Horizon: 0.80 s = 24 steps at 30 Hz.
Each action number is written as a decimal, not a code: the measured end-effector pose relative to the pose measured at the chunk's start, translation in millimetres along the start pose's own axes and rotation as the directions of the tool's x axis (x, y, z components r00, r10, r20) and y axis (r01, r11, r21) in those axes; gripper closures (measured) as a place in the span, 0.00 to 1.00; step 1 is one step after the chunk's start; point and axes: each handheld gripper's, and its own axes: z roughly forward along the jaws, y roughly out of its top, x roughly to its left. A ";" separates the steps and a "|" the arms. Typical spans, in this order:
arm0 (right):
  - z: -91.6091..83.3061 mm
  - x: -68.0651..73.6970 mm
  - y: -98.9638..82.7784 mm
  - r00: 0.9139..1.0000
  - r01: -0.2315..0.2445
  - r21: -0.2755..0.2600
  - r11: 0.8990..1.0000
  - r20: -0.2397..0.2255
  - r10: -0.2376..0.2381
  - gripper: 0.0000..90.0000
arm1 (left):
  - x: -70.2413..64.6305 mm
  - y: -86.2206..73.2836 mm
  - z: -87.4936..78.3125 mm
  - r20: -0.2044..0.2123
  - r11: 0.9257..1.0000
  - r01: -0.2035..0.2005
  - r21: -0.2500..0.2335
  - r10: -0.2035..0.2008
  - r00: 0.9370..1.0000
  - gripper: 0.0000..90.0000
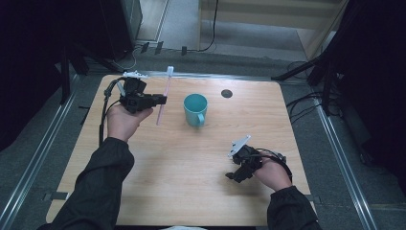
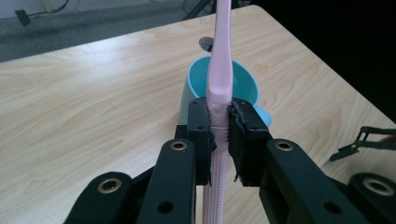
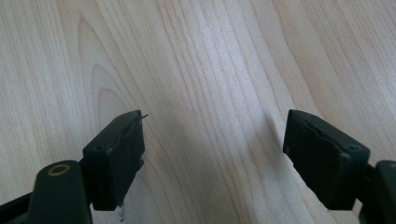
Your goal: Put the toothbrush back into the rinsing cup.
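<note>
Even, diffuse overhead light on the wooden tabletop; its surroundings fall to near-black at the left and right edges of the high view. Soft shadows lie beneath the teal mug and beside the right gripper. No strong glare. High view slightly soft and low in detail. In the left gripper view, the pink toothbrush is sharp. In the right gripper view, a broad faint shadow darkens the wood grain between the jaws.
</note>
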 end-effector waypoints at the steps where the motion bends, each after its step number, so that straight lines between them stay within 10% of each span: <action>1: 0.0 0.1 0.1 1.000 0.000 0.000 1.000 0.000 0.000 0.23 | -1.1 1.9 0.8 -0.003 1.000 -0.002 0.002 0.002 1.000 0.88; 24: -0.8 0.5 0.0 1.000 -0.001 -0.007 1.000 0.006 0.001 0.23 | -17.4 45.2 25.5 0.006 0.999 -0.041 -0.013 0.041 0.999 0.88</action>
